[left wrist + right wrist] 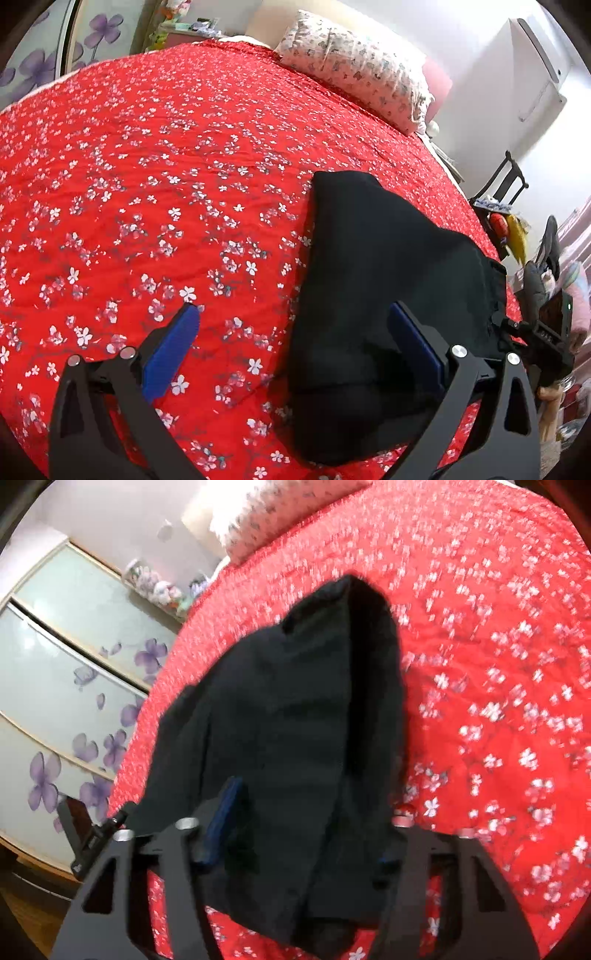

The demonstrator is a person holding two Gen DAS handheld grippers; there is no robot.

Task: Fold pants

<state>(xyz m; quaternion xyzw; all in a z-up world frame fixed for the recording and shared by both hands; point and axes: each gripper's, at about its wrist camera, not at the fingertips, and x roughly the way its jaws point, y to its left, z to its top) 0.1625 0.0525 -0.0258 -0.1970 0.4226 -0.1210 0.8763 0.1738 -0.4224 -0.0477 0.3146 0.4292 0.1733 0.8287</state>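
left wrist: left gripper [293, 343] spread wide, holding nothing; black fabric pants [388, 280] bunched on the red floral bedspread [147, 166], right pad touching.
right wrist: right gripper [306, 834] buried in cloth, blurred; grip state unclear.
risk: loose layers likely slip, fold skews.

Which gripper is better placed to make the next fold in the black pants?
Probably the right gripper: its jaws straddle the bunched black fabric pants. The left gripper is open, mostly over the red floral bedspread beside the pants' edge.

No legible text, label, brand, number or sign anywhere in either wrist view.
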